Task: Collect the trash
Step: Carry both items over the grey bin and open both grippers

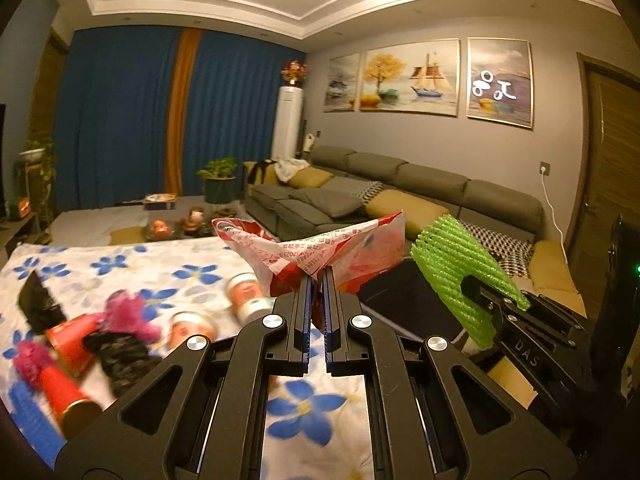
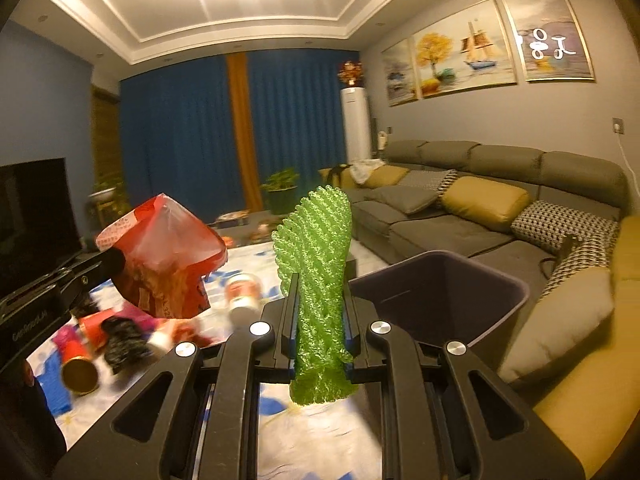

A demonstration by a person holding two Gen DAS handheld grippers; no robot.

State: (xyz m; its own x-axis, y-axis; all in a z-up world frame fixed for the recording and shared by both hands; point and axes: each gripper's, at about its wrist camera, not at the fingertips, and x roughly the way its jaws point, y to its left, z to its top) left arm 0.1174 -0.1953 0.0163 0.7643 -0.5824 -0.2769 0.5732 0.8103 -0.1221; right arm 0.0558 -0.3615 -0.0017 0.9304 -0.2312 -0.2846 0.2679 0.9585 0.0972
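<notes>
My left gripper (image 1: 319,276) is shut on a red and white snack wrapper (image 1: 320,250), held up above the flowered table. The wrapper also shows in the right wrist view (image 2: 164,264). My right gripper (image 2: 320,280) is shut on a green foam net sleeve (image 2: 318,280), which stands upright between the fingers. The sleeve shows in the left wrist view (image 1: 460,276) at the right, over the dark trash bin (image 1: 400,300). The bin (image 2: 440,284) stands just right of my right gripper, its mouth open.
On the flowered tablecloth (image 1: 160,272) lie red cans (image 1: 64,384), a pink and black fluffy item (image 1: 120,328) and small jars (image 1: 248,296). A grey sofa (image 2: 480,216) with cushions runs along the right. A TV (image 2: 32,208) stands at the left.
</notes>
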